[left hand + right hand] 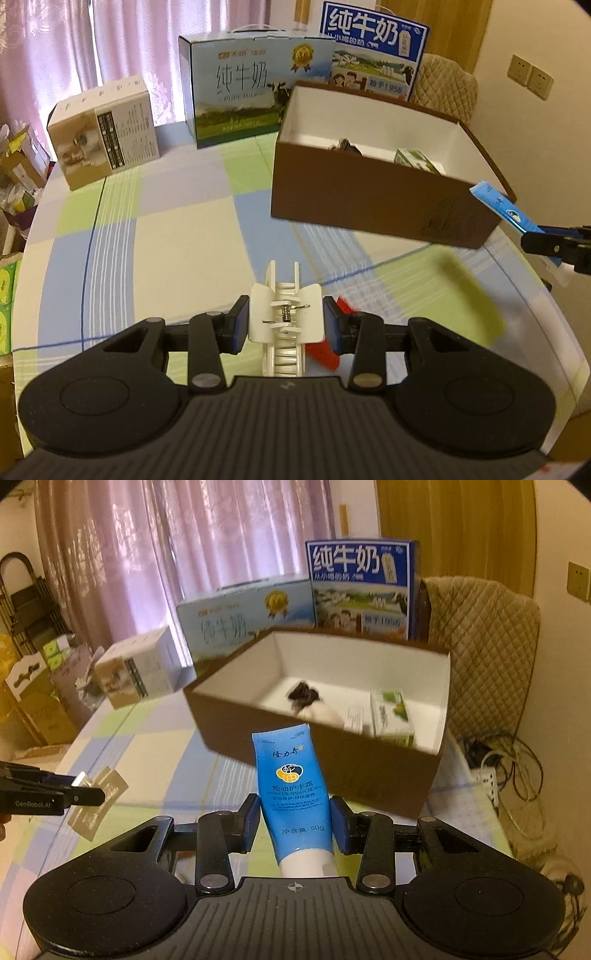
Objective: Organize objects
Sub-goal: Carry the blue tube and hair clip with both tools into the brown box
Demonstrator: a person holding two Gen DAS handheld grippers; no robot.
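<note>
- We see two hand-held grippers carrying items above a checked tablecloth (pixel 177 240), both facing an open brown box (pixel 369 206).
- The left gripper (pixel 284 326) has its jaws clamped on a white hair clip (pixel 284 317), held by its wings with the spring facing the camera.
- The right gripper (pixel 293 821) grips a blue hand cream tube (pixel 293 786) near its cap end, the crimped end pointing at the box.
- The box sits just ahead of both grippers; it already holds a dark furry item (pixel 304 696) and a green and white carton (pixel 391 710).
- In our judgement the step in hand is carrying both pieces over the near wall and letting go inside, so each load should rise clear of the rim before the jaws part.
- The free floor looks to be at the left of the box; aiming there would avoid landing on what is inside.
- With both grippers converging on one opening, going one at a time would spare a knock.
- Milk cartons (pixel 255 88) stand behind the box, a small printed box (pixel 107 129) well to the left; a red item (pixel 325 354) and a blurred yellow-green patch (pixel 461 295) lie beneath the left gripper, out of the path.
</note>
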